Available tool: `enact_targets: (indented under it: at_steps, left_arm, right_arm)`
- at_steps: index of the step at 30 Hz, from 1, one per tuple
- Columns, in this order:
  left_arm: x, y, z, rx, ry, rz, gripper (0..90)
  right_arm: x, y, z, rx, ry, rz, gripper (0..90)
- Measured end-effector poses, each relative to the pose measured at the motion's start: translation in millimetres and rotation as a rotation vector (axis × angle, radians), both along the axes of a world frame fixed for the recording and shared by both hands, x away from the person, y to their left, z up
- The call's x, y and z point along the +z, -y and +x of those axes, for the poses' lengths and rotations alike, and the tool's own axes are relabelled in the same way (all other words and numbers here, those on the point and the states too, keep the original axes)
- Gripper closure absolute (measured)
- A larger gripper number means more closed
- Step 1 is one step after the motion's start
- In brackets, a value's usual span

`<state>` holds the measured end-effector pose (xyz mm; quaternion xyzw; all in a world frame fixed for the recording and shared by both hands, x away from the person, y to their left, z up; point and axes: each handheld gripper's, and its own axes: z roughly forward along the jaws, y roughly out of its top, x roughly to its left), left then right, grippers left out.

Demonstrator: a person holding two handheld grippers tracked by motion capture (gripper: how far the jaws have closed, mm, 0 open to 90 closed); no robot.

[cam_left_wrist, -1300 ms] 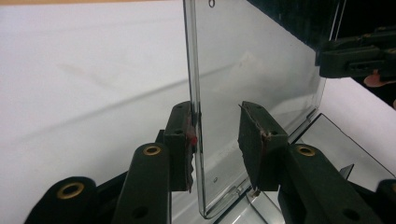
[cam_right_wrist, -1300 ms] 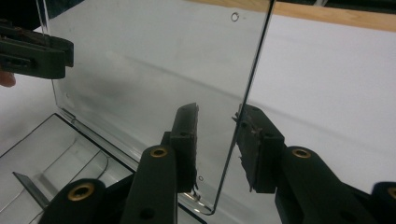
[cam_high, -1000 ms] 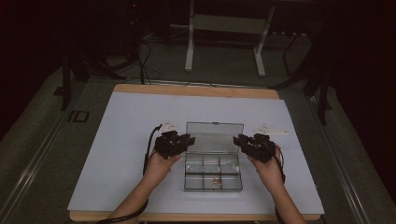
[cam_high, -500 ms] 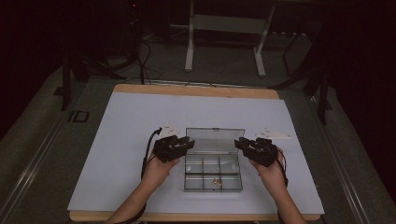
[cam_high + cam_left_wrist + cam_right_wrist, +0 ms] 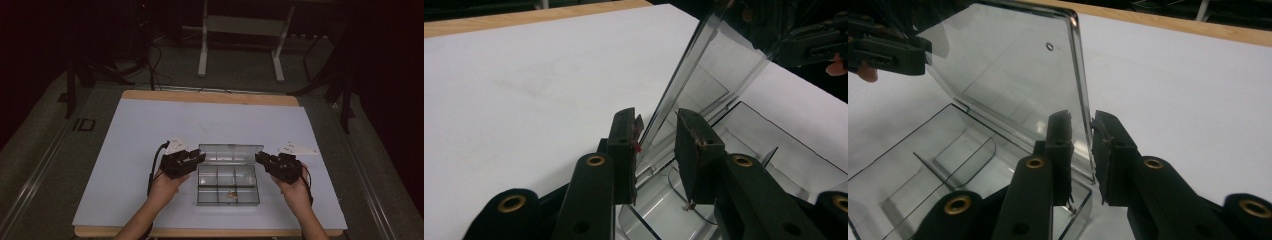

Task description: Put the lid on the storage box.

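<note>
Clear plastic compartment box is sitting on the white sheet covering the counter, toward the near edge, with its lid standing raised at the far side of the box. Left hand-held gripper is reaching in at the box's left, at the lid's left end, and in the left gripper view its jaws are straddling the lid's edge with a narrow gap showing on each side, so the pads are not pressing on it; they have just been closing a little around it. Right hand-held gripper is coming in at the box's right, at the lid's right end; in the right gripper view its jaws are standing on either side of the lid's side edge, having just been closing, and whether the pads are already pinching the plastic cannot be told. Inside the box, dividers are forming several compartments, and a small brownish item is lying in a near compartment. Each hand is holding its gripper from the near side of the box
</note>
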<state>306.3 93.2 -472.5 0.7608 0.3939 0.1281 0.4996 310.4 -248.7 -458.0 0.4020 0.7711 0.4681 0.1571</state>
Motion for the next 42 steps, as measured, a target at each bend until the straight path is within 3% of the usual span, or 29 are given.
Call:
enact_targets:
  at_steps: [19,31,35,38,42]
  left_arm:
    - [-2.8,-3.1,-19.0,-0.007,0.004,0.033,74.9]
    - [-6.9,-5.2,-26.3,-0.018,0.008,0.027,75.8]
    - [-7.3,-2.8,-31.2,-0.018,0.025,0.057,75.8]
    - [-8.4,-3.0,-33.4,-0.021,0.025,0.06,75.8]
    - [-11.3,-3.9,-35.8,-0.026,0.018,0.065,76.8]
  right_arm:
    - [-6.8,5.4,-16.1,0.021,-0.012,-0.003,81.4]
    - [-9.5,6.8,-23.2,0.03,-0.014,-0.006,82.1]
    - [-11.9,7.7,-26.3,0.039,-0.019,-0.014,82.1]
    - [-13.2,7.2,-28.9,0.043,-0.008,-0.038,83.2]
    - [-16.3,8.7,-31.6,0.048,-0.017,-0.031,83.5]
